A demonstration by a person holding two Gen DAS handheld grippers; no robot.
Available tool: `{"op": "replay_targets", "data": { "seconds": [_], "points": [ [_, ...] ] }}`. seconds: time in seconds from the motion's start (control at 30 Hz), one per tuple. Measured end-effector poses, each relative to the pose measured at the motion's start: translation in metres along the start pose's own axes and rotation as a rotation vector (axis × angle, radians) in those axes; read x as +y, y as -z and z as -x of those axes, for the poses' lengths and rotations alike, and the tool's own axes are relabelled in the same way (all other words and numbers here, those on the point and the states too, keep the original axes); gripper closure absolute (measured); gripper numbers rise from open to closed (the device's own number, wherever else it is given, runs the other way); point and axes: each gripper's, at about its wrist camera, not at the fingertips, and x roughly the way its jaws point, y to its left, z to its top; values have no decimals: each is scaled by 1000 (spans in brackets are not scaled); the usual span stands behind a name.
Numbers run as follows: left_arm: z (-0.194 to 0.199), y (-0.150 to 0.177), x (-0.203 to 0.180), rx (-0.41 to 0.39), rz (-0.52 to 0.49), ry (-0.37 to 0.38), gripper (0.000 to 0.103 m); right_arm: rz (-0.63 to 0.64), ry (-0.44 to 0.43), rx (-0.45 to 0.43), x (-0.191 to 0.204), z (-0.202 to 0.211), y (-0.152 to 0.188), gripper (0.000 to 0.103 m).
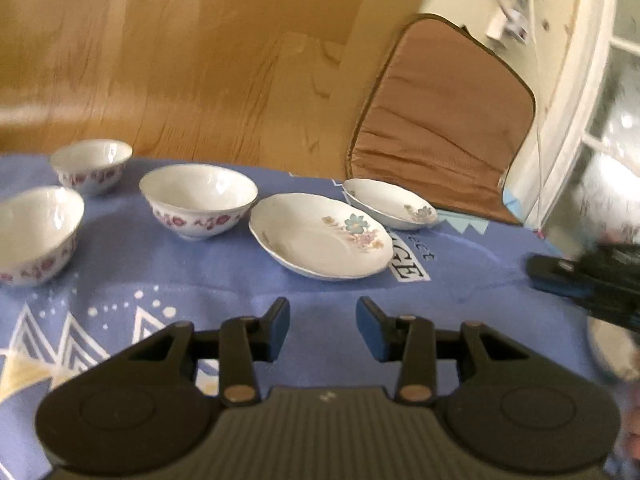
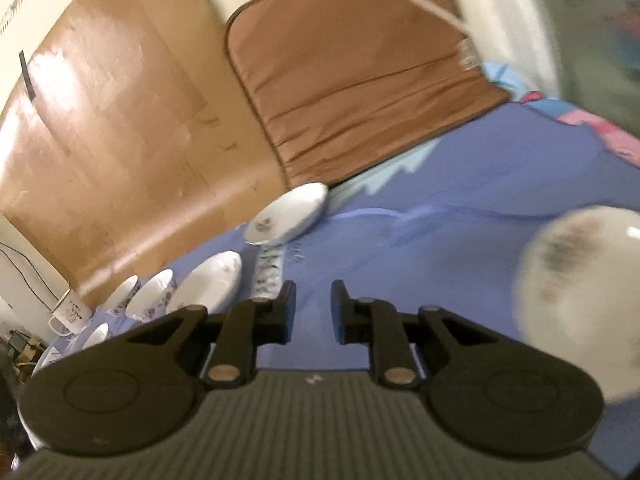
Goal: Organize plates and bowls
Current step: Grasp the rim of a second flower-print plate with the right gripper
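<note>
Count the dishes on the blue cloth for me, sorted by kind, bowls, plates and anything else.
Bowls with red flowers: 3
Plates with floral print: 3
Mug: 1
Total: 7

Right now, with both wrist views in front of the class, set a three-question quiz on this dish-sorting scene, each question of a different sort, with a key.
1. True or false: the left gripper holds a bowl.
2. In the left wrist view, how many bowls with red flowers stand on the blue cloth?
3. What lies nearest ahead of the left gripper: A) a mug, B) the large flowered plate, C) a spoon?

Key: 1 false, nothing is between its fingers; 2 three; 3 B.
</note>
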Motion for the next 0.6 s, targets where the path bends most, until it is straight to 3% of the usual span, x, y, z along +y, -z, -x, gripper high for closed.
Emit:
{"op": "replay_targets", "data": {
  "seconds": [0.23, 0.33, 0.4, 0.5, 0.53, 0.6],
  "points": [
    [-10, -1, 0, 9, 5, -1, 65, -111, 88, 48, 6, -90, -42, 77],
    [-11, 0, 4, 20, 20, -6, 65, -139, 113, 91, 3, -124, -52, 71],
    [-13, 0, 5, 24, 23, -7, 65, -147, 115, 105, 4, -137, -55, 63],
    [-15, 0, 4, 26, 18, -10, 64, -121, 127, 113, 11, -150, -55, 62],
    [-15, 0, 3, 26, 19, -10, 64, -89, 144, 113, 15, -152, -55, 65],
    [-15, 0, 4, 25, 21, -11, 63, -13, 220, 114, 22, -156, -56, 86]
  ]
}}
